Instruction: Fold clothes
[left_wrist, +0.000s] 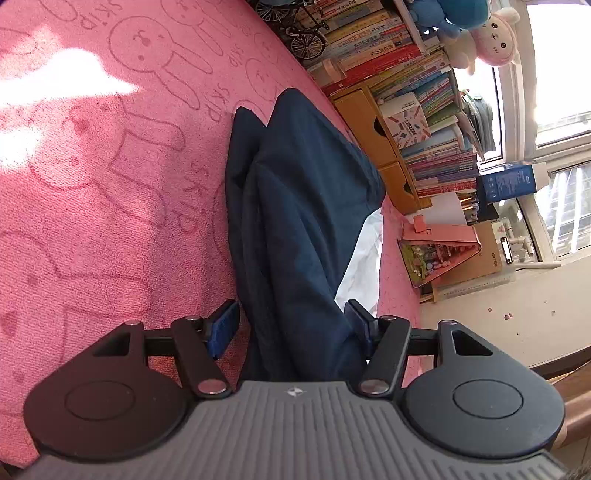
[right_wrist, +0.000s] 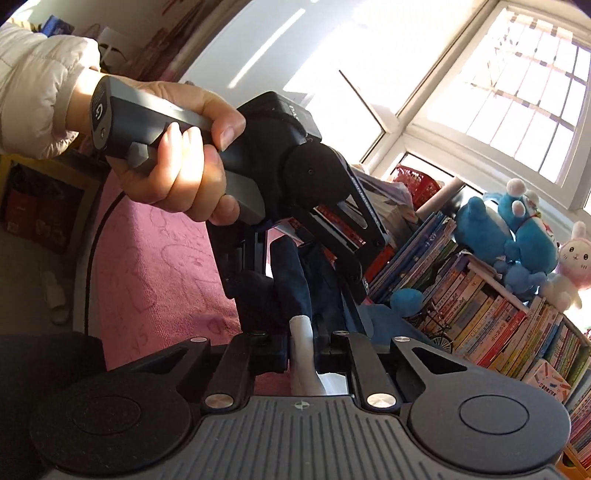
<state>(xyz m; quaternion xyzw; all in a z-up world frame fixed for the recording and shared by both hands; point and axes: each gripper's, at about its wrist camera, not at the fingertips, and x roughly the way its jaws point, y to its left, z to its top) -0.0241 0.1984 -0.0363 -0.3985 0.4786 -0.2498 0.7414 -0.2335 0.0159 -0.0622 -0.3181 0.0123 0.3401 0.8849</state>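
A pink bunny-print blanket (left_wrist: 96, 192) fills the left wrist view, with wide bare room to the left. Its right edge stops just short of the crowded bookshelf (left_wrist: 417, 85). A navy garment (left_wrist: 295, 206) lies bunched lengthwise near that edge, white lining (left_wrist: 364, 258) showing at its right side. The left gripper (left_wrist: 293, 325) is spread wide, its fingers straddling the garment's near end. Only the right wrist view shows the hand (right_wrist: 173, 155) holding that tool — and the right gripper (right_wrist: 301, 350) clenched on a white fold of the garment.
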